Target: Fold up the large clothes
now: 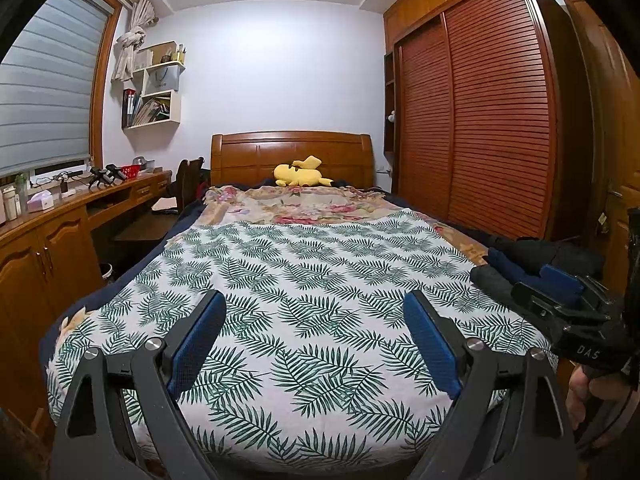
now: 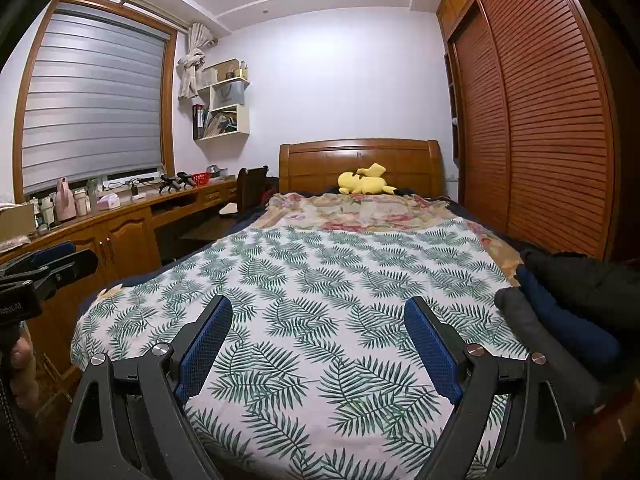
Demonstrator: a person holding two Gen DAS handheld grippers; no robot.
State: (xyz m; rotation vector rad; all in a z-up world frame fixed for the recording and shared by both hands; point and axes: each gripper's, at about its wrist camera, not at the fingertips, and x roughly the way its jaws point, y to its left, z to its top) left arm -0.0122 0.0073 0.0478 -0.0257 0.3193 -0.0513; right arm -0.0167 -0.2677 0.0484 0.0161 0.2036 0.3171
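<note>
Above the bed (image 1: 320,280), left tool (image 1: 316,300) and right tool (image 2: 320,308) hover spread, empty; right view shows folded dark clothes (image 2: 568,308) closer

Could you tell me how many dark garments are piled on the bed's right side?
3 visible: a charcoal one nearest the leaf-print sheet, a navy one beside it, and a black one toward the wardrobe. More may be hidden underneath.
</note>
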